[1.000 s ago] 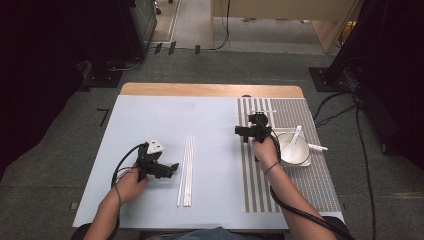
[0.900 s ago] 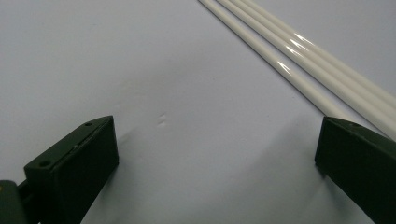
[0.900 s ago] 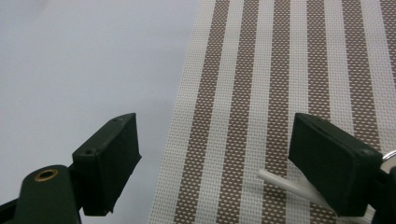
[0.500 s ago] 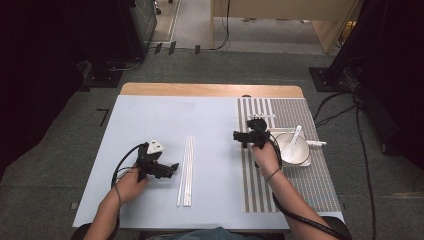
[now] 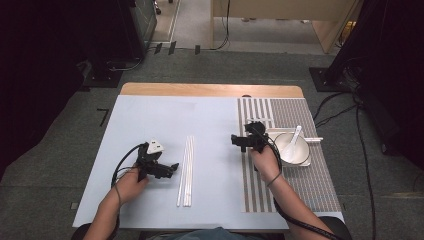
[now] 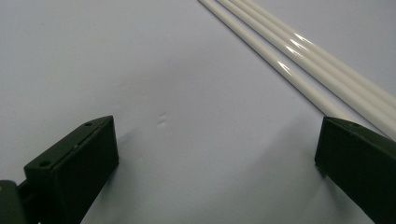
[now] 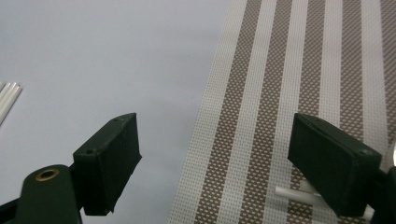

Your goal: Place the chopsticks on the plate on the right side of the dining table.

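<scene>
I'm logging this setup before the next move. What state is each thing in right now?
left gripper: open, holding nothing, jaws low beside the sticks.
right gripper: open, holding nothing, above the placemat's edge.
white sticks: lying side by side on the blue table cover.
bowl: upright on the striped placemat.
spoon: resting in the bowl.

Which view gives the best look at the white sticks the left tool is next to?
The high view: the white sticks lie there full length, side by side on the blue mat. The left gripper view shows a glossy close-up stretch running past one jaw. The right gripper view catches just their ends.
</scene>
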`<state>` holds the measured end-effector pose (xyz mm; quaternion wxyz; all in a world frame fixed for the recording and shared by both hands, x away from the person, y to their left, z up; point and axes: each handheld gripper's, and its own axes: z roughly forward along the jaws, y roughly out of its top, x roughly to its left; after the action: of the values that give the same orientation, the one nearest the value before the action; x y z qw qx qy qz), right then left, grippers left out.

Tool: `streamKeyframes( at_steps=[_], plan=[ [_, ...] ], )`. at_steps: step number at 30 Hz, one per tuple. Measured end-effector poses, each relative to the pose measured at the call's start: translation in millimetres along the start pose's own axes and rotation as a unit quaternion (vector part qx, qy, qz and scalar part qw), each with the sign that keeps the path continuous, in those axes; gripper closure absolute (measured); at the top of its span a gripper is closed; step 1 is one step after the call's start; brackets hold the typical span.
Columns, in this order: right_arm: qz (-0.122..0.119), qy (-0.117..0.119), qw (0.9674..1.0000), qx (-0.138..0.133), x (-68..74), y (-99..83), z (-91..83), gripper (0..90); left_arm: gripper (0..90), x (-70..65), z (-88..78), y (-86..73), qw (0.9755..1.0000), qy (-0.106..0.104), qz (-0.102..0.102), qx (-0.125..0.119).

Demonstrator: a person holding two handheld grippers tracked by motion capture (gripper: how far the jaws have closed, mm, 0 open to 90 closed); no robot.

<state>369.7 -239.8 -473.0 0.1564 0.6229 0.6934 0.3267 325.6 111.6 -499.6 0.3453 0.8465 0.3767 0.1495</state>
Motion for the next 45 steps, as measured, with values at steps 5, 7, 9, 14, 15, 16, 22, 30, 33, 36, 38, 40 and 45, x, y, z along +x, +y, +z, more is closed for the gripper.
streamKeyframes(
  at_steps=[5, 7, 9, 14, 15, 16, 22, 30, 33, 36, 38, 40, 45],
  plan=[
    [-0.016, 0.013, 0.9997, -0.010, 18.3, -4.2, -6.1, 16.0, 0.0, 0.0, 0.0, 0.0, 1.0000, 0.000, 0.000, 0.000],
    [-0.025, 0.020, 0.9995, -0.006, 25.8, -8.6, -5.5, 15.7, 0.0, 0.0, 0.0, 0.0, 1.0000, 0.000, 0.000, 0.000],
    [-0.030, 0.022, 0.9993, -0.002, 30.5, -12.0, -3.4, 15.7, 0.0, 0.0, 0.0, 0.0, 1.0000, 0.000, 0.000, 0.000],
    [-0.028, 0.018, 0.9994, 0.011, 29.2, -16.4, 0.8, 15.7, 0.0, 0.0, 0.0, 0.0, 1.0000, 0.000, 0.000, 0.000],
    [-0.028, 0.016, 0.9994, 0.012, 27.7, -17.2, 1.3, 15.8, 0.0, 0.0, 0.0, 0.0, 1.0000, 0.000, 0.000, 0.000],
    [-0.026, 0.015, 0.9995, 0.014, 26.5, -17.7, 1.5, 15.8, 0.0, 0.0, 0.0, 0.0, 1.0000, 0.000, 0.000, 0.000],
    [-0.017, 0.009, 0.9996, 0.019, 18.0, -20.0, 0.5, 16.0, 0.0, 0.0, 0.0, 0.0, 1.0000, 0.000, 0.000, 0.000],
    [-0.014, 0.011, 0.9997, 0.017, 16.9, -19.2, -1.3, 16.0, 0.0, 0.0, 0.0, 0.0, 1.0000, 0.000, 0.000, 0.000],
    [-0.016, 0.014, 0.9997, 0.015, 16.0, -18.8, -2.4, 16.1, 0.0, 0.0, 0.0, 0.0, 1.0000, 0.000, 0.000, 0.000],
    [-0.025, 0.017, 0.9995, 0.013, 15.2, -18.7, -3.2, 16.8, 0.0, 0.0, 0.0, 0.0, 1.0000, 0.000, 0.000, 0.000],
    [-0.037, 0.021, 0.9991, 0.009, 14.6, -18.9, -4.0, 17.5, 0.0, 0.0, 0.0, 0.0, 1.0000, 0.000, 0.000, 0.000],
    [-0.053, 0.021, 0.9984, 0.002, 14.3, -19.6, -4.5, 18.6, 0.0, 0.0, 0.0, 0.0, 1.0000, 0.000, 0.000, 0.000],
    [-0.074, 0.032, 0.9967, -0.006, 15.3, -22.7, -5.9, 19.0, 0.0, 0.0, 0.0, 0.0, 1.0000, 0.000, 0.000, 0.000]
  ],
)
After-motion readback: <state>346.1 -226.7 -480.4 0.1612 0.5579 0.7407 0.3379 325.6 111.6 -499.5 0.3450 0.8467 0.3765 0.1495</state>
